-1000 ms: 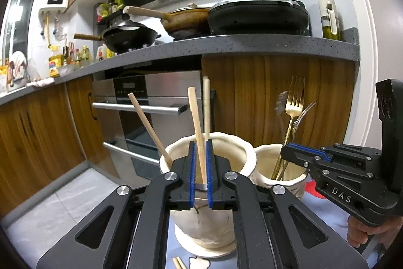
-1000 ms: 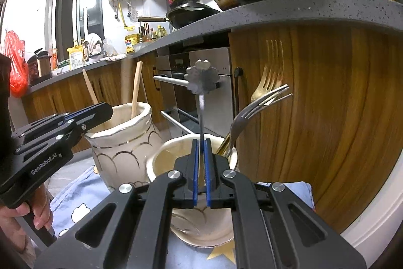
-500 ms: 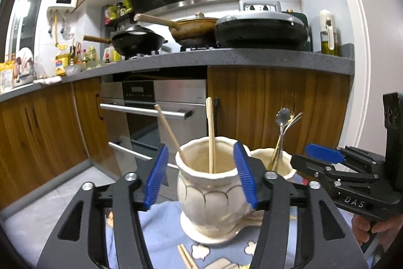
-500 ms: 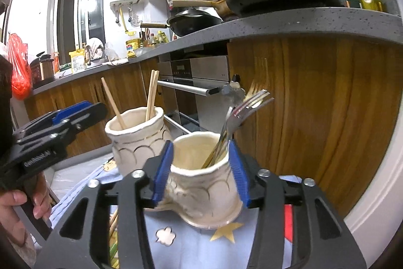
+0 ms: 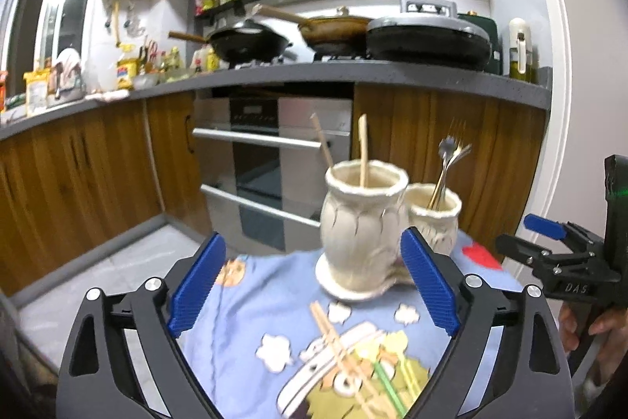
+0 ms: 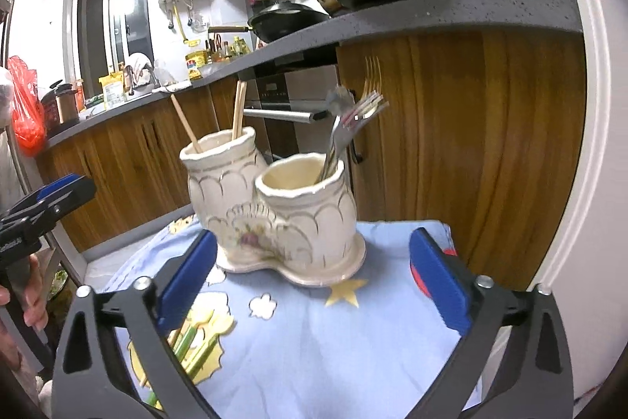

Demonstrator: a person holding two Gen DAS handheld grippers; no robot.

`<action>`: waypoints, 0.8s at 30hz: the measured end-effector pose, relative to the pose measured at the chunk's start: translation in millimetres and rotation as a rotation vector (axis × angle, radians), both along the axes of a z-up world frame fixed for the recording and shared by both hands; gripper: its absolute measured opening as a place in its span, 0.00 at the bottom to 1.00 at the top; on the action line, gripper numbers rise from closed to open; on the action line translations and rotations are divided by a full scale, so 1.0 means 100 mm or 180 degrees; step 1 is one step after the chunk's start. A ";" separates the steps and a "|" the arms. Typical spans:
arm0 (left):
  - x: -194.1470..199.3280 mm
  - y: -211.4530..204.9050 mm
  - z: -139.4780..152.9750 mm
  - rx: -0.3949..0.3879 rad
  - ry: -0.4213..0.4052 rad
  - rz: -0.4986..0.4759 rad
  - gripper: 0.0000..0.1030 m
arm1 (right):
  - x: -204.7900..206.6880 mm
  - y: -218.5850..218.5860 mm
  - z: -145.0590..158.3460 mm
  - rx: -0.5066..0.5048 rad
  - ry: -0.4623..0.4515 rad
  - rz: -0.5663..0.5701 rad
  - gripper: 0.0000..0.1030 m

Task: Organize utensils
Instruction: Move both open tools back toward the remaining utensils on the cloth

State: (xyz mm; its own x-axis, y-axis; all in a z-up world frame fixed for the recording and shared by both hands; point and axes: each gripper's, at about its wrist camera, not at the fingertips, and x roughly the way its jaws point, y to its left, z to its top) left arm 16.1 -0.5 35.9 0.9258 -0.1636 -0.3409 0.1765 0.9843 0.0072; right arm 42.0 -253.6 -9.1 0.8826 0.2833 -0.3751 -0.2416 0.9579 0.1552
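The left gripper (image 5: 314, 285) is standing wide, nothing between its jaws, which have just been opening; the right gripper (image 6: 314, 277) is likewise gaping and bare; the holder (image 6: 274, 207) is sitting on the cloth (image 6: 314, 340), chopsticks (image 5: 363, 152) and forks (image 6: 353, 120) standing inside; more chopsticks (image 5: 341, 344) are lying nearer.

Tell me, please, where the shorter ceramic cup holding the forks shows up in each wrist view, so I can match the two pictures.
Left wrist view: the shorter cup stands right of centre, partly behind the taller cup.
Right wrist view: it stands near the centre, in front and right of the taller cup.
Shared landmark: the oven under the counter, behind both cups.
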 end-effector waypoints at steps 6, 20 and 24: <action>-0.10 0.14 -0.23 0.0083 0.0233 0.0111 0.89 | -0.05 0.04 -0.15 -0.0026 0.0261 -0.0004 0.95; 0.18 0.01 -0.91 0.0294 0.1254 0.0133 0.83 | -0.02 0.22 -0.51 -0.0145 0.0706 0.0150 0.95; 0.26 -0.09 -1.01 0.0289 0.1501 0.0042 0.60 | -0.03 0.28 -0.54 -0.0231 0.0753 0.0234 0.86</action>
